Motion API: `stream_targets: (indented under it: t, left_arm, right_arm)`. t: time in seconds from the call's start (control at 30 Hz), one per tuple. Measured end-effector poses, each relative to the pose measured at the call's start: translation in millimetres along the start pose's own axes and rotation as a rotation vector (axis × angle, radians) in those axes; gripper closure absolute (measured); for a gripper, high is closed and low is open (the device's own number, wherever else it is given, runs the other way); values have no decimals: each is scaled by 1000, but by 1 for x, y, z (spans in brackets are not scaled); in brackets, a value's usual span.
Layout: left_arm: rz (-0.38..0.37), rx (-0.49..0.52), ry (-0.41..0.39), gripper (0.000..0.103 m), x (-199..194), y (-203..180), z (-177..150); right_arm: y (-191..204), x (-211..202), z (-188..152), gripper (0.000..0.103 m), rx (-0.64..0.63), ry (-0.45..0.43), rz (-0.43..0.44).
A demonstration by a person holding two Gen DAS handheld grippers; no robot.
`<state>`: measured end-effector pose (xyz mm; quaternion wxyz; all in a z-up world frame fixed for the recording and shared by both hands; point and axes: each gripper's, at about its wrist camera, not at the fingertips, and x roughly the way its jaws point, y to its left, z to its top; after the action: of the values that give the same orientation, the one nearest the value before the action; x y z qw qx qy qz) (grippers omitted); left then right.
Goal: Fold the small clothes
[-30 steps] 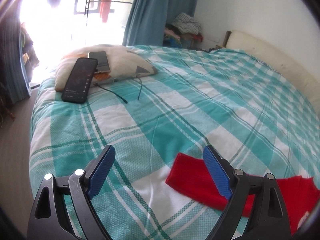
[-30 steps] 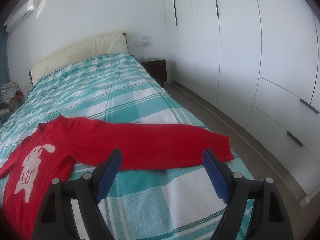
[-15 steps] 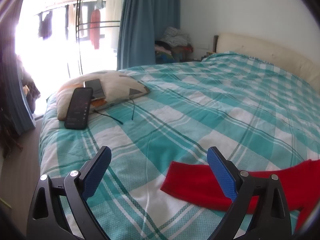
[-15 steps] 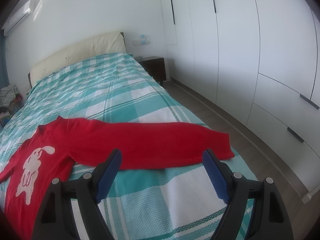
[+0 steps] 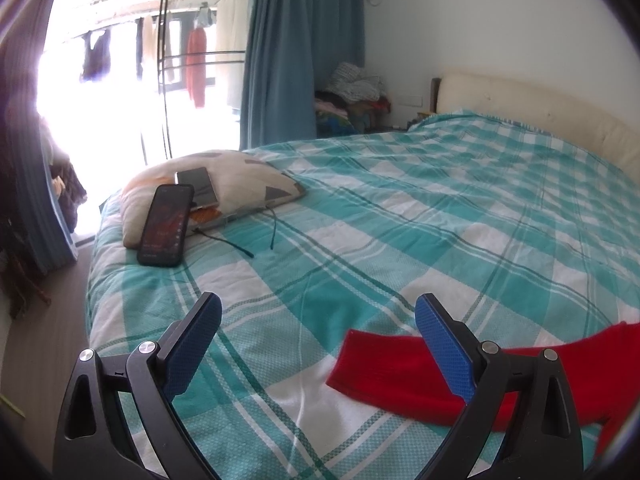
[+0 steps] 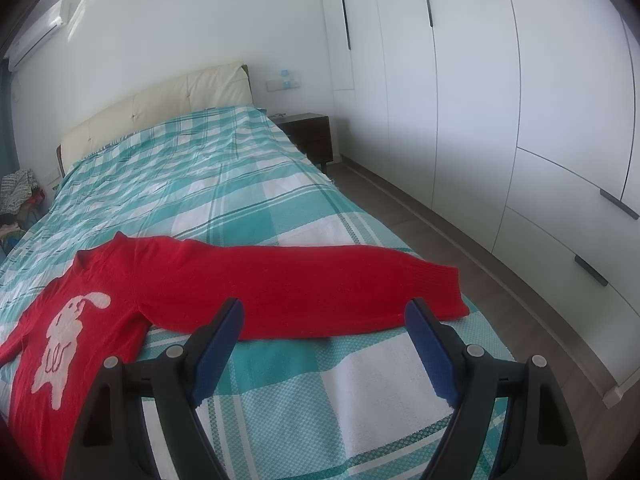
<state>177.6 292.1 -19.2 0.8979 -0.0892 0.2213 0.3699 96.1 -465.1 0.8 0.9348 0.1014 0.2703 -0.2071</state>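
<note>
A small red sweater [image 6: 120, 280] with a white rabbit design [image 6: 66, 328] lies flat on the teal checked bedspread [image 6: 200, 184]. One sleeve [image 6: 320, 284] stretches right toward the bed's edge. My right gripper [image 6: 324, 320] is open and empty, just in front of that sleeve. In the left wrist view the other sleeve [image 5: 384, 364] lies on the bedspread [image 5: 400, 220]. My left gripper [image 5: 318, 320] is open and empty, its right finger over the sleeve's cuff end.
A pillow [image 5: 248, 176] at the bed's far left corner carries two phones [image 5: 166, 224] and a cable. Curtain and clothes pile [image 5: 352, 92] stand behind. White wardrobes [image 6: 520, 100] and a nightstand [image 6: 312, 136] line the right side; floor runs along the bed's edge.
The left wrist view has tilted up and pulled back a little, showing more of the room; the sleeve sits lower right. The right gripper has barely moved. The sweater lies as before.
</note>
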Motion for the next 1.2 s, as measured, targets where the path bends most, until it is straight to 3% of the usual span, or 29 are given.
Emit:
stream_targets:
  t: [0.63, 1.2]
  left_arm:
    - [4, 80, -51, 3, -11, -15, -2]
    - [-37, 107, 4, 2, -6, -23, -7]
  right_arm:
    - [-3, 0, 2, 21, 25, 1, 4]
    - [-4, 2, 1, 21, 27, 9, 2]
